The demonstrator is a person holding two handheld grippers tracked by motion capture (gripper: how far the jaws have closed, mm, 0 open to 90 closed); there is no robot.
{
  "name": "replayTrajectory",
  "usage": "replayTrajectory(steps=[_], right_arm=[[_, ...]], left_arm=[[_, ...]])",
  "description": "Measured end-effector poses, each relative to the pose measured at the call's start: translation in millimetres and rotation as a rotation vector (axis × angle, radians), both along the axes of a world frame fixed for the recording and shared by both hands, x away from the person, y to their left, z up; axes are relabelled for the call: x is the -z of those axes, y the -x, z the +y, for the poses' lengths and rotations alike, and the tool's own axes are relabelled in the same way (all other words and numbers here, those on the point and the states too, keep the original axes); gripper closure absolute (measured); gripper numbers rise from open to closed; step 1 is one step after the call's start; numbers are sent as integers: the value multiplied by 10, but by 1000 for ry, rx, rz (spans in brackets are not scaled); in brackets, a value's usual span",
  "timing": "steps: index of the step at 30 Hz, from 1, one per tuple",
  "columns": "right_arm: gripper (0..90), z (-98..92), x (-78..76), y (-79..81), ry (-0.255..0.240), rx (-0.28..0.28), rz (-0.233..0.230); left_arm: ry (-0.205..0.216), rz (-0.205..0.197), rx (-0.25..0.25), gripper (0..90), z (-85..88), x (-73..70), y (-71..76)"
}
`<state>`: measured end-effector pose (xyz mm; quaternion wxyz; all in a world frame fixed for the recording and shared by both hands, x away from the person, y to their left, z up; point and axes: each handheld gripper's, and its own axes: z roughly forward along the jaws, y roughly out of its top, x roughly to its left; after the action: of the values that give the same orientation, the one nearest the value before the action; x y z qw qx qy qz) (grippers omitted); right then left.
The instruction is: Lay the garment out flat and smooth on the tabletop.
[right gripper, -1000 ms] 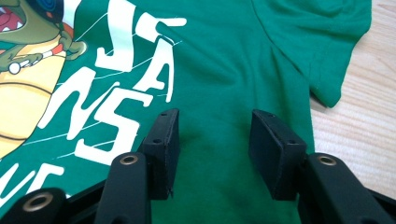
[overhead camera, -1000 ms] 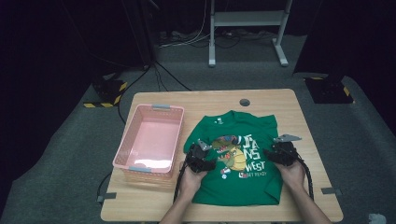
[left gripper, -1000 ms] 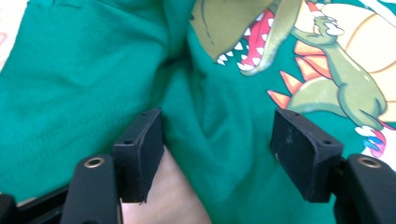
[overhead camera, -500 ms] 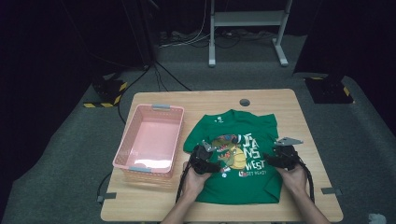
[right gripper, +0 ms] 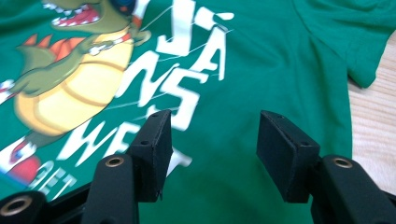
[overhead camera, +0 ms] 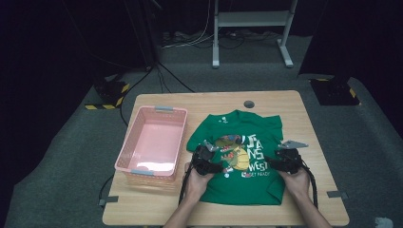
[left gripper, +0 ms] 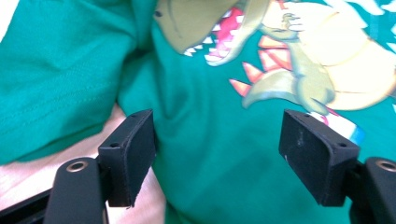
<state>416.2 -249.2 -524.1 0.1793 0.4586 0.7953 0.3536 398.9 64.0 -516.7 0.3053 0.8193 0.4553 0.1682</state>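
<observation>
A green T-shirt (overhead camera: 242, 126) with a dinosaur print lies flat, front up, on the wooden table (overhead camera: 304, 109). My left gripper (overhead camera: 212, 160) hovers low over the shirt's left side near the dinosaur's mouth. In the left gripper view it (left gripper: 217, 140) is open above the cloth (left gripper: 201, 177). My right gripper (overhead camera: 273, 161) is over the shirt's right side by the white lettering, and it (right gripper: 215, 135) also stands open above the fabric (right gripper: 280, 56). Both sets of jaws have just been opening, with nothing pinched between them.
A pink plastic basket (overhead camera: 147, 176) stands on the table's left side, close to the shirt's left sleeve. Bare wood (overhead camera: 157, 209) shows along the front edge. A round hole (overhead camera: 248, 104) sits near the table's far edge. Dark floor with cables surrounds the table.
Both hands stay nearly in place over the shirt. The shirt lies as before.
</observation>
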Motion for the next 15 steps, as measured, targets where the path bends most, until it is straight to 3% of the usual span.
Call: replayTrajectory(steps=[3,9,15], right_arm=[[450,-10,-19,94,21,-18,5],[442,-59,-18,227,12,-15,6],[439,-59,-5,325,34,-27,7]], left_arm=[[-11,4,21,247,2,27,69],[-3,15,-5,225,27,136,120],[24,-35,-17,210,45,186,181]])
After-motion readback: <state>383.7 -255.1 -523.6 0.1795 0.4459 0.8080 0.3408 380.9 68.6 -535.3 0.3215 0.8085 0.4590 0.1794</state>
